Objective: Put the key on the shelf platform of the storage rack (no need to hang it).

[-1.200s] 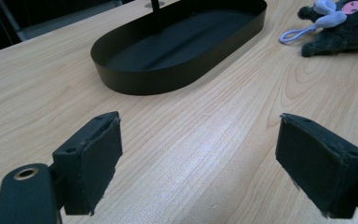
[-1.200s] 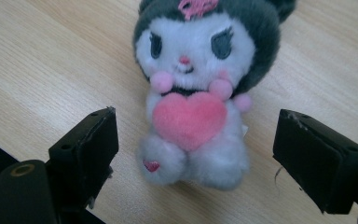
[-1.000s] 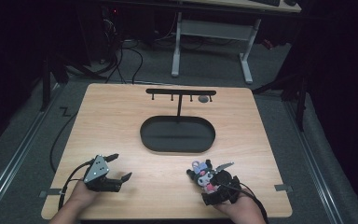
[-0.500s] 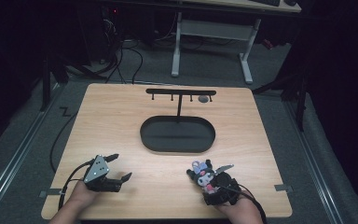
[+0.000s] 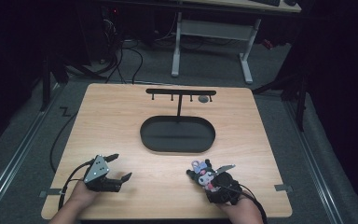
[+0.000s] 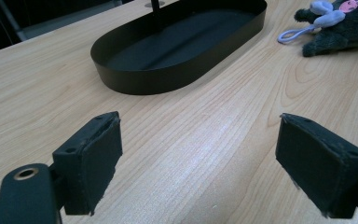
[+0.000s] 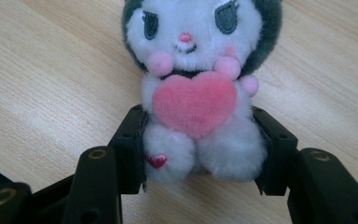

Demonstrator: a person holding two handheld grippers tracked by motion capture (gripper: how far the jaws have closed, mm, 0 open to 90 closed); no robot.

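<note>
At the table's near edge, the right gripper (image 7: 200,154) has just closed its jaws and now pinches the plush toy (image 7: 198,93) by its lower body, on the wood. The left gripper (image 6: 205,168) hovers spread and empty; beyond both sits the black oval tray (image 5: 177,134) with its hook stand (image 5: 181,93)

A lab-like workroom: dark surroundings, floor cables (image 5: 121,56), a white-legged desk (image 5: 212,32) behind the wooden table (image 5: 121,112).

left claw (image 5: 120,167): spread wide, low over table | right claw (image 7: 200,149): just closed, gripping
</note>
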